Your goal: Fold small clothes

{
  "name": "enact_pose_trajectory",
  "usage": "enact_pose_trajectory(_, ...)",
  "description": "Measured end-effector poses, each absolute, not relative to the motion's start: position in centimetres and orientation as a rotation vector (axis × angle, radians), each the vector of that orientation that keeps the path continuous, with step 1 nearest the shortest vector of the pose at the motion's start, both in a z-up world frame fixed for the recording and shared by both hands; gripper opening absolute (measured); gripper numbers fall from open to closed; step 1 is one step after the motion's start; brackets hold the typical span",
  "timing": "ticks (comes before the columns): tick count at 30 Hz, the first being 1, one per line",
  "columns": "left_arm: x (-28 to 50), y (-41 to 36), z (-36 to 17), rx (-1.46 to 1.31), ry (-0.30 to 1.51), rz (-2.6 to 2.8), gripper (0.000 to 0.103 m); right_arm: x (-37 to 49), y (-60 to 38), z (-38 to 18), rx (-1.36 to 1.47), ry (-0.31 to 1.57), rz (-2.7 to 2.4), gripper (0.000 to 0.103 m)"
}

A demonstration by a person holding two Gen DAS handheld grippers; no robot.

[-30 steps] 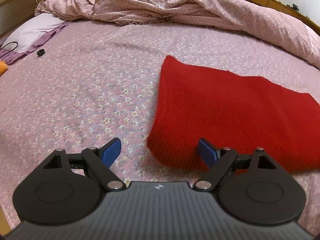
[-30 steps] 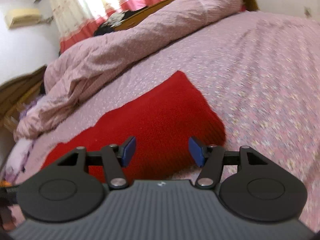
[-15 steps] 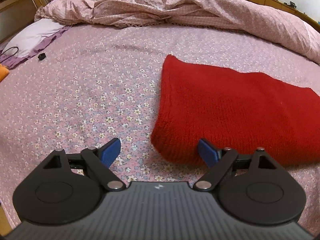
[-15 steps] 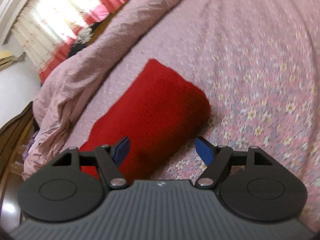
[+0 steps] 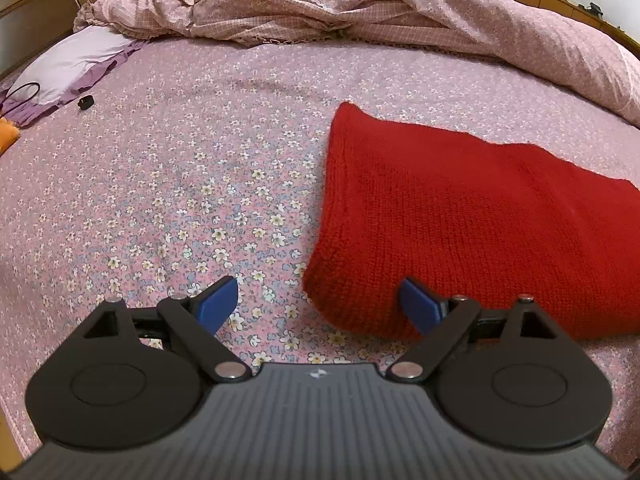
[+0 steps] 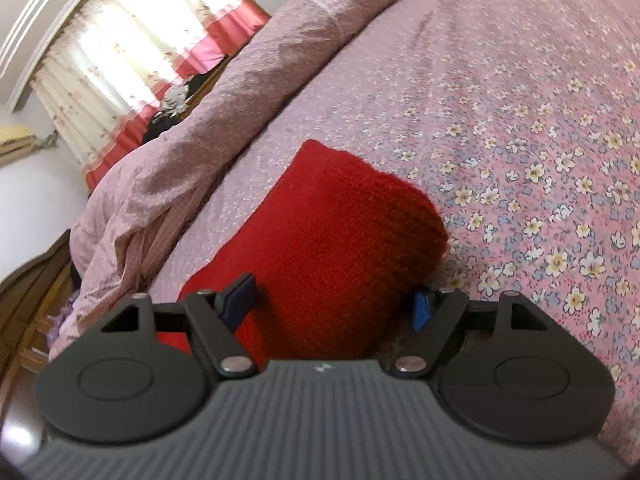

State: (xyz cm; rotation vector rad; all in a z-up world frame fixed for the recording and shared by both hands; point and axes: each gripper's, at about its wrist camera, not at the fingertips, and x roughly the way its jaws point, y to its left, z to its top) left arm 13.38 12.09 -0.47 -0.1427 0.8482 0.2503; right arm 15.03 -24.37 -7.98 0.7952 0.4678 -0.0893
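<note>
**A soft red knit, approached at both near corners**

A red knitted garment (image 5: 460, 220) lies flat on the floral bedsheet (image 5: 180, 184), below the rumpled pink quilt (image 5: 360, 4) heaped at the far side. It appears already doubled over, its left edge rounded and thick like a fold.

The left gripper (image 5: 320, 304) hovers with jaws spread wide and nothing clamped; its right pad sits over the near-left corner of the knit, its left pad over bare sheet. The right gripper (image 6: 334, 300) has just been opening its jaws, and the rounded end of the knit now lies between them, though the pads do not appear to press on it.

The wool looks light, limp and stretchy, with a coarse surface unlikely to slip. It would probably sag and pull out of shape if lifted at one point, so a corner pinch through all layers with each gripper seems the sound hold.
</note>
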Motion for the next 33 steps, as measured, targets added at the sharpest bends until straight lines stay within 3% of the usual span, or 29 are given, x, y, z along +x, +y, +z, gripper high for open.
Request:
enact_pose_trajectory(9,13.7,12.1,-0.7,-0.14,0.856,0.256,0.092,15.3,-25.9,-8.1,0.917,0.484,-0.063,0.076)
enact_pose_trajectory(18,13.8,12.2,-0.7,-0.141,0.865,0.254,0.093,15.6,-26.8,-9.1,0.976,0.474,-0.075,0.041)
enact_pose_trajectory(20,13.9,12.2,-0.7,-0.14,0.866,0.254,0.093,15.5,-27.2,-9.4,0.998,0.471,-0.068,0.039)
enact_pose_trajectory(33,13.9,12.2,-0.6,-0.136,0.87,0.255,0.094,15.2,-26.9,-9.4,0.996,0.454,-0.064,0.046)
